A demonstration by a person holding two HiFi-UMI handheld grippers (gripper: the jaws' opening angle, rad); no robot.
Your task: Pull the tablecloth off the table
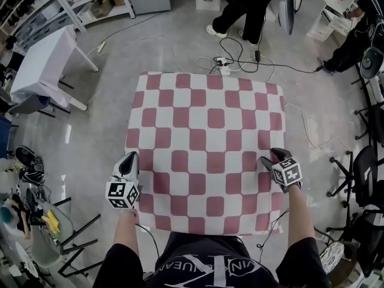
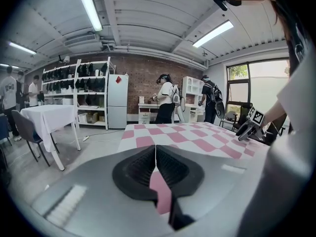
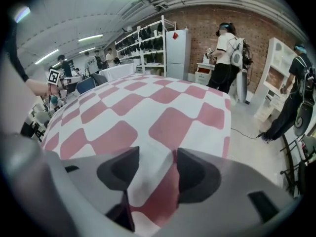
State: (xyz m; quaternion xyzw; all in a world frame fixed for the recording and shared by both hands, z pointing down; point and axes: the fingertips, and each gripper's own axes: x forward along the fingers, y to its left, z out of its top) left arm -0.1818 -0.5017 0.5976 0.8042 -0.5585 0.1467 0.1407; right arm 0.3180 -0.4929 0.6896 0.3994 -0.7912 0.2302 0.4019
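A red-and-white checked tablecloth (image 1: pixel 207 137) covers the whole square table in front of me. At its left edge, near the front, my left gripper (image 1: pixel 129 159) is shut, and the left gripper view shows a strip of pink cloth pinched between the closed jaws (image 2: pixel 156 149). My right gripper (image 1: pixel 267 159) rests on the cloth's right edge. In the right gripper view its jaws (image 3: pixel 158 164) stand apart over a fold of the tablecloth (image 3: pixel 143 102), and the pads are not pressing on it.
A white-draped table (image 1: pixel 45 59) stands at the far left. Cables and a power strip (image 1: pixel 225 69) lie on the floor behind the table. People (image 1: pixel 243 8) stand at the back, office chairs (image 1: pixel 366 173) on the right, and shoes (image 1: pixel 27 161) on the left floor.
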